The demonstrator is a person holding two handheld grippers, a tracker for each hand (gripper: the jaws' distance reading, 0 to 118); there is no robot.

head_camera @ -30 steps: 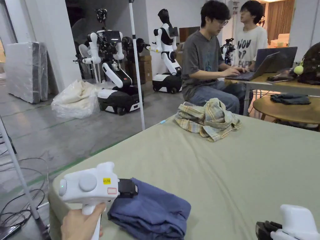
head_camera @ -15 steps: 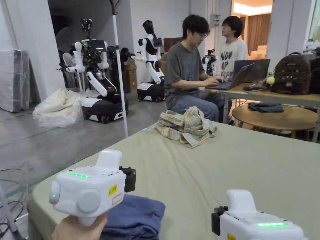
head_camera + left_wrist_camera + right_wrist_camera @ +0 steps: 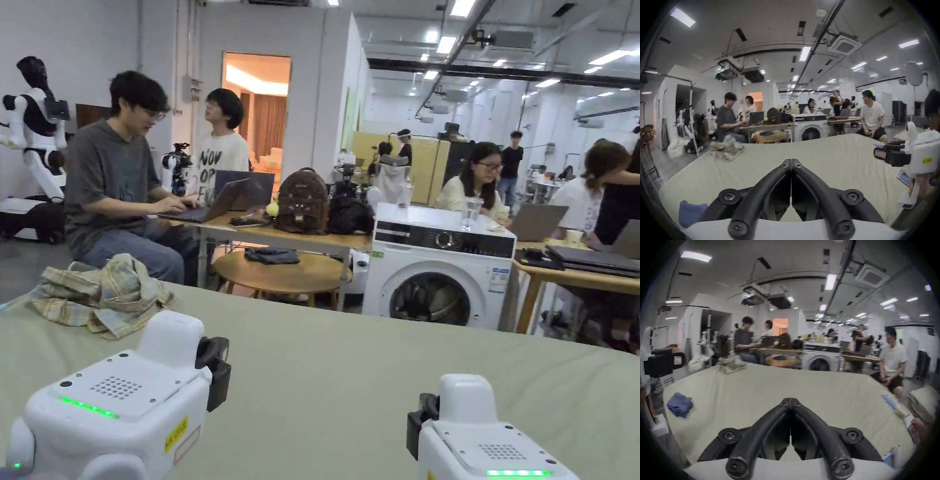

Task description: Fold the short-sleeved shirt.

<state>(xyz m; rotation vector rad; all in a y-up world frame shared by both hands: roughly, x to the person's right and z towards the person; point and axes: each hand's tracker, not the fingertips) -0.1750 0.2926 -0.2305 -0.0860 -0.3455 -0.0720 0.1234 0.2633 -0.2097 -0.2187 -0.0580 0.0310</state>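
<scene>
A crumpled plaid short-sleeved shirt [image 3: 100, 300] lies at the far left of the olive-covered table [image 3: 375, 375]; it also appears in the left gripper view [image 3: 726, 149] and the right gripper view [image 3: 730, 365]. A folded blue garment [image 3: 679, 404] rests near the table's near left corner [image 3: 690, 211]. My left gripper [image 3: 215, 372] hovers above the near edge, its jaws shut and holding nothing [image 3: 791, 160]. My right gripper [image 3: 420, 422] hovers to its right, also shut with nothing in it [image 3: 790, 400]. Both are well short of the plaid shirt.
Beyond the table stand a washing machine [image 3: 437, 275], a round wooden table [image 3: 281, 275] and desks with several people at laptops. A person [image 3: 872, 116] sits by the table's far right corner. A white humanoid robot [image 3: 34, 125] stands at the far left.
The head camera has swung up and to the right. My left gripper has lifted away from the blue garment, and both grippers now sit higher, pointing across the table.
</scene>
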